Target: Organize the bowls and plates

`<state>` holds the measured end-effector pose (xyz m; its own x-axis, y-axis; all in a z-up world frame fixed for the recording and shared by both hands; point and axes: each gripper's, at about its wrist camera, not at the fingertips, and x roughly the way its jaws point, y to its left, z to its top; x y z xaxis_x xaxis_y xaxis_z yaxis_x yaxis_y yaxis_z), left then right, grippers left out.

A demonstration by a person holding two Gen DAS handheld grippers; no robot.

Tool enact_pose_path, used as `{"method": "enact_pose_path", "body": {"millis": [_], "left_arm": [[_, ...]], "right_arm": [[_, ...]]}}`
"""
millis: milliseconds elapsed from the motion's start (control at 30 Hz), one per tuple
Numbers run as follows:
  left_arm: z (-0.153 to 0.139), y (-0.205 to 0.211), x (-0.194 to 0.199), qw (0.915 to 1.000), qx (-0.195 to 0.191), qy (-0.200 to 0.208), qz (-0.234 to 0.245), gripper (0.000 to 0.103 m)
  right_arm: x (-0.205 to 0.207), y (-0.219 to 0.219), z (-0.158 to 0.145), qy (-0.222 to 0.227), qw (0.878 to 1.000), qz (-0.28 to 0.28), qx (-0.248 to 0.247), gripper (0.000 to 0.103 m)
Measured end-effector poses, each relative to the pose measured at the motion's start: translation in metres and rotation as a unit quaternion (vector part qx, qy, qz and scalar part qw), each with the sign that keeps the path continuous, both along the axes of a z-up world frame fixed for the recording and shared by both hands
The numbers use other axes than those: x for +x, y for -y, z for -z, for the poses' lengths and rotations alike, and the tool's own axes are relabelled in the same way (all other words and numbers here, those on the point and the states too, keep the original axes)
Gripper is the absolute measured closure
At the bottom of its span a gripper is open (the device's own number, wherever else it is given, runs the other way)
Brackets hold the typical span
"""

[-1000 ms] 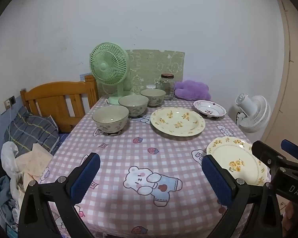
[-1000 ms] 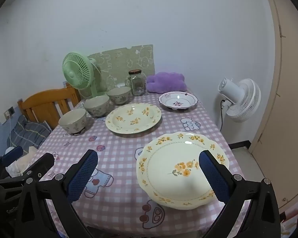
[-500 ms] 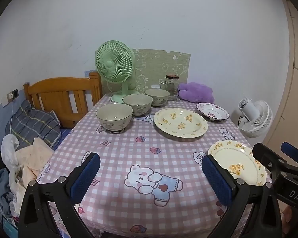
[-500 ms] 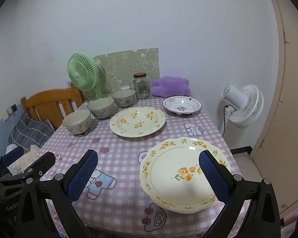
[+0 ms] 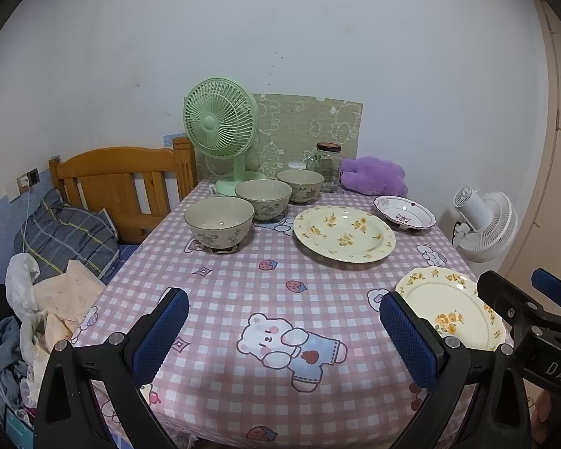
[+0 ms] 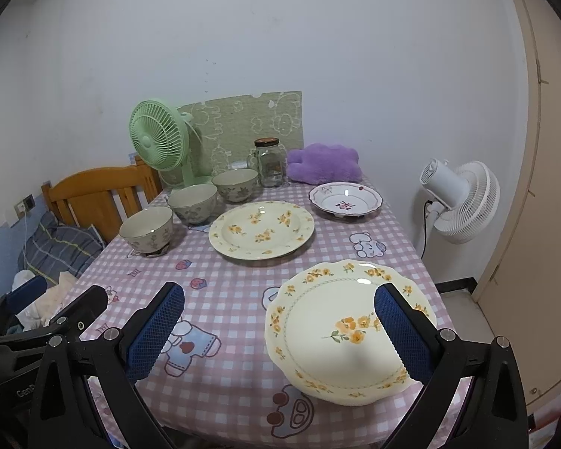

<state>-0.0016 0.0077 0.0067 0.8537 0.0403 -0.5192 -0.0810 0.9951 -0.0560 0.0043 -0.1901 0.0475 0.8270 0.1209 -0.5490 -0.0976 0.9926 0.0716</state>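
Three grey-green bowls stand in a diagonal row on the pink checked tablecloth (image 5: 243,292): near bowl (image 5: 219,220), middle bowl (image 5: 263,198), far bowl (image 5: 300,185). A cream plate with yellow flowers (image 5: 344,232) lies mid-table, a small white plate with red rim (image 5: 404,212) behind it. A second cream scalloped plate (image 6: 349,331) lies at the near right corner. My left gripper (image 5: 284,333) hovers open over the near table edge. My right gripper (image 6: 278,331) is open above the scalloped plate's left part. Neither holds anything.
At the back stand a green desk fan (image 5: 220,131), a glass jar (image 5: 327,167), a purple plush cushion (image 5: 374,174) and a green board. A white fan (image 6: 460,202) stands right of the table, a wooden bed frame (image 5: 119,183) with clothes left.
Both views have pulled back and risen slightly, so the table sits lower and farther in frame. Both grippers stay open. No dish has moved.
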Motion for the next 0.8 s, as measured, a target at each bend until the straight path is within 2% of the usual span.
{"method": "enact_pose_path", "body": {"millis": [800], "left_arm": [[0.0067,-0.0022,-0.0017,1.0000,-0.002,-0.002,0.000,0.000]], "right_arm": [[-0.0022,-0.0010,0.0070,-0.004,1.000,-0.002,0.000,0.000]]}}
